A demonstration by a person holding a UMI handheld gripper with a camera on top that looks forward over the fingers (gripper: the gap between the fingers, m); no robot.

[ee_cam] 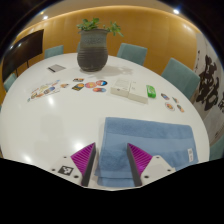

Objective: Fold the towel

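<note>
A blue towel [152, 140] lies flat on the white round table [60, 125], spreading from between my fingers to the right. My gripper [112, 160] hovers over the towel's near left part, its two fingers with magenta pads [82, 158] spread apart. The towel's near edge shows in the gap between the fingers. Nothing is held.
A potted plant in a dark pot [93, 47] stands at the table's far side. Coloured cards and discs [70, 87], a white box [125, 89] and a green item [151, 92] lie mid-table. Blue chairs [180, 72] ring the table.
</note>
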